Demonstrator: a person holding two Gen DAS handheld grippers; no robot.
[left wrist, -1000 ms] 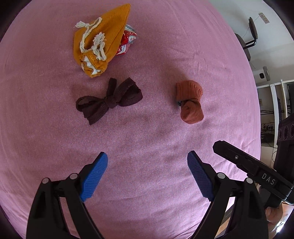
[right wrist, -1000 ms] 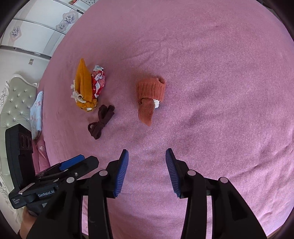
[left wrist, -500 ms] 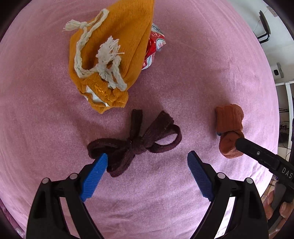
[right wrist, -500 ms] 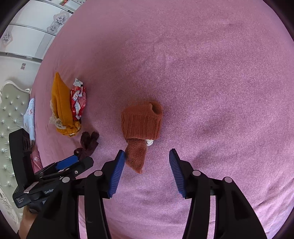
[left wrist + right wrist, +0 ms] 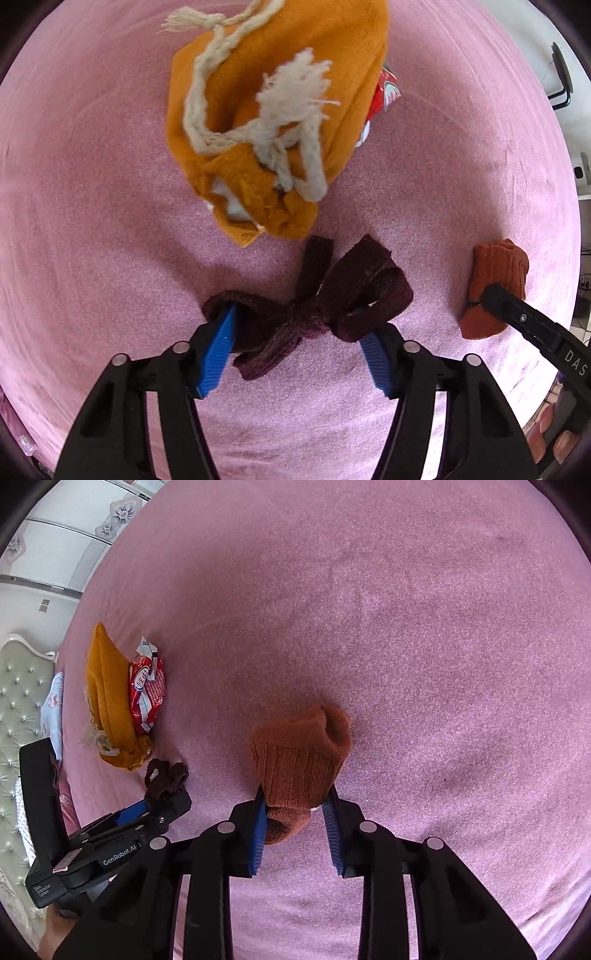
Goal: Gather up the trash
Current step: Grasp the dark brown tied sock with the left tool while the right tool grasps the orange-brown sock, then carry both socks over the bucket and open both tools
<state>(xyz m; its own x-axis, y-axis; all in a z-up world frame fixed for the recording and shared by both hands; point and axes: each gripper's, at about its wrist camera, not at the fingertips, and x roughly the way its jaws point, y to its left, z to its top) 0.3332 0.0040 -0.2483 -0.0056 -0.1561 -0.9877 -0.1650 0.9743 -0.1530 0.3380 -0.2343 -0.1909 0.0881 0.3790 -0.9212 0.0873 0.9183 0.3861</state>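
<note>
- Left wrist view: the left tool [image 5: 299,345] points down at a pink bed cover [image 5: 92,258], its blue pads closing around a dark maroon knotted band [image 5: 310,306] at lower centre; the pads sit against the band's two ends.
- Just above the band lies an orange drawstring pouch [image 5: 273,110] with a cream cord [image 5: 284,110], and a red snack wrapper [image 5: 388,92] peeks out from its right edge.
- At the right edge of the frame a rust-brown rolled sock [image 5: 495,280] rests with the black tip of the other tool on it; the cover is bare to the left and along the bottom.
- Right wrist view: the right tool [image 5: 297,830] is closing on the rust-brown rolled sock [image 5: 301,768] at lower centre, whose lower end sits between the pads.
- The pouch [image 5: 107,698], wrapper [image 5: 146,690] and band [image 5: 164,779] cluster at left near the bed's edge, with the left tool [image 5: 147,808] at the band.
- A wide stretch of cover [image 5: 424,646] lies open above and to the right.
</note>
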